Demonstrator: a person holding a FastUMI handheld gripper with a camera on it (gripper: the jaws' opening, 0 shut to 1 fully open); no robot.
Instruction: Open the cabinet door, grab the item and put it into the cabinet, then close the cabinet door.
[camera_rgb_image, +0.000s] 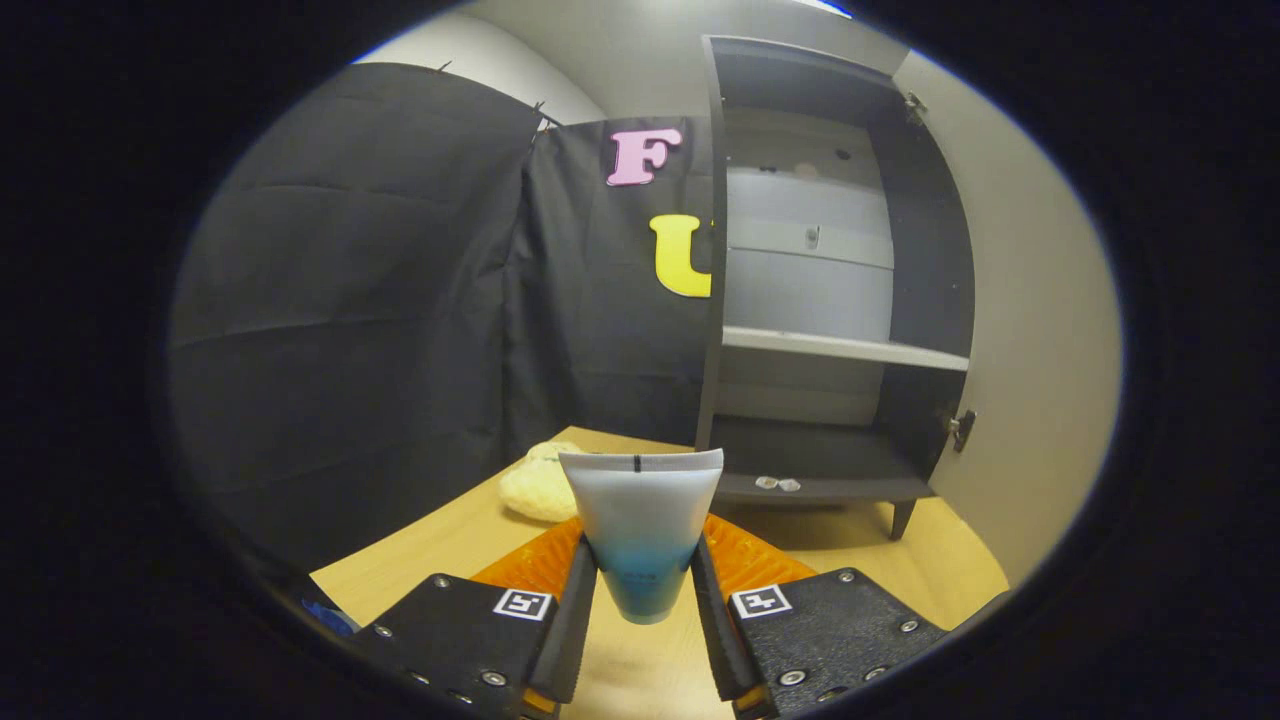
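Carrying a tube (641, 520) clamped between both fingers of the gripper (640, 590) above the table (930, 565), heading for the open cabinet (830, 350) just ahead, ideally holding level onto the lower shelf (845, 346).

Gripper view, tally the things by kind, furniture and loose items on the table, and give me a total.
Cabinets: 1, cabinet, door open
Tubes: 1, tube, both fingers of the claw press on it
Fluffy yellow items: 1, pale yellow cloth beyond the tube
Total: 3
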